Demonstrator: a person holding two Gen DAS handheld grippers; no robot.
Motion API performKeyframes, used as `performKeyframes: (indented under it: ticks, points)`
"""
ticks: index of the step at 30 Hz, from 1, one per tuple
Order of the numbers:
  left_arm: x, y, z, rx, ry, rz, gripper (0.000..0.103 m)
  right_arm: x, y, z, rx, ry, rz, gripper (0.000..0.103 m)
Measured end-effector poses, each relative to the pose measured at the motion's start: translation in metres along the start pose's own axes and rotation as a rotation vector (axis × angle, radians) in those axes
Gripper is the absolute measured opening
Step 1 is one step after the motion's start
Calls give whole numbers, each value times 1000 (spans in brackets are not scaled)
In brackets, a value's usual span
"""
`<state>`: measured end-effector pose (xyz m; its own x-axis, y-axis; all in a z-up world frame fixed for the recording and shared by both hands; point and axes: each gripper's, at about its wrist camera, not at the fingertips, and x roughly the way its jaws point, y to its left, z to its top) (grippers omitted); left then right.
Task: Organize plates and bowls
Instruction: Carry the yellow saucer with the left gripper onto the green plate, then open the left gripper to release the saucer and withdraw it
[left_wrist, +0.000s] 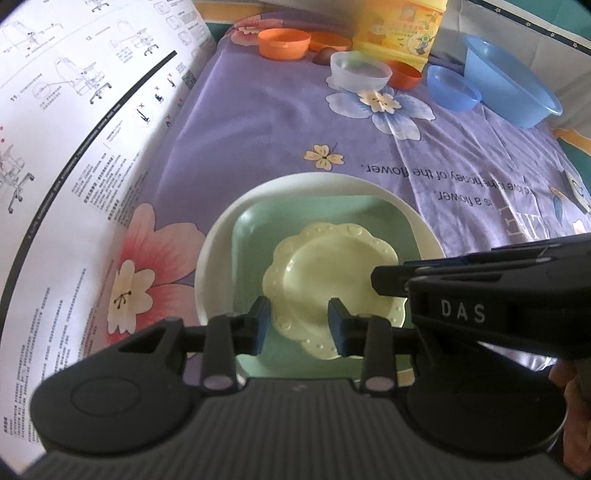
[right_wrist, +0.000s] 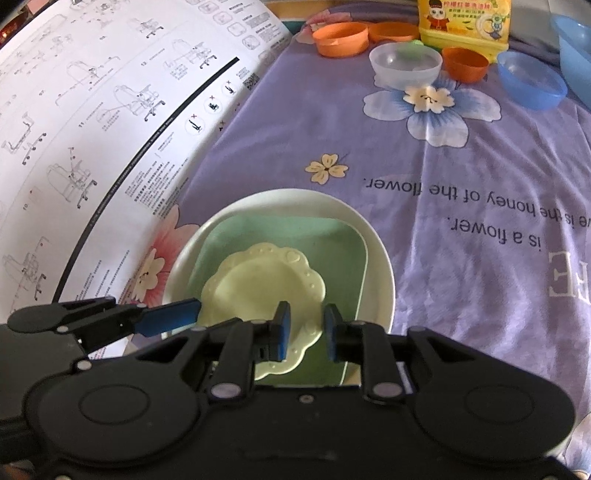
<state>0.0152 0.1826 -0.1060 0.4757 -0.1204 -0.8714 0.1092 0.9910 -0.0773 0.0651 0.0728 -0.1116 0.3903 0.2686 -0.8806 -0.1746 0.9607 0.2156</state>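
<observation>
Plate stack: yellow scalloped plate (left_wrist: 332, 280) sits in the green square plate (left_wrist: 258, 236), both nested in the white round plate (left_wrist: 218, 243), smallest on top so the pile stays steady.
Left claw (left_wrist: 300, 325): slightly parted, holding nothing, poised over the yellow plate's near rim.
Right claw (right_wrist: 306, 332): also narrowly parted and empty, at the same rim.
Bowls: orange bowl (right_wrist: 341, 38), clear bowl (right_wrist: 405, 66), blue bowl (right_wrist: 532, 79) wait loose, far beyond both claws.

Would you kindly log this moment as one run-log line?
plates: yellow scalloped plate on green square plate on white round plate | left gripper: open | right gripper: open | bowls: unstacked
</observation>
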Motion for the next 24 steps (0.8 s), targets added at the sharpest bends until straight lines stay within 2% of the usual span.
performKeyframes:
  ticks: [3,5,6,7,8,9,11,13,15,24]
  points:
    - [1,1,0,-4,-1,-8,42,0,0,0,-7,1,7,30]
    - [-2,2,-1,-10,-15,17,61,-3,2,0,-26,-10,8,33]
    - [-4,2,-2,-10,-25,27,66,-5,3,0,-35,-17,6,41]
    - [-7,4,-2,-17,-37,31,78,-9,3,1,-40,-25,6,60]
    - [-11,5,-2,-26,-50,31,87,-12,3,2,-41,-36,8,69]
    - [-16,6,-1,-33,-65,30,90,-16,2,3,-42,-49,10,79]
    - [-25,6,-1,-39,-98,30,100,-26,2,3,-53,-88,11,85]
    - [-32,6,0,-46,-117,34,103,-33,1,4,-51,-102,8,98]
    - [-35,7,1,-60,-118,35,103,-40,-1,5,-49,-118,0,103]
    - [-37,5,-1,-91,-86,26,103,-57,-18,-4,-8,-140,-16,103]
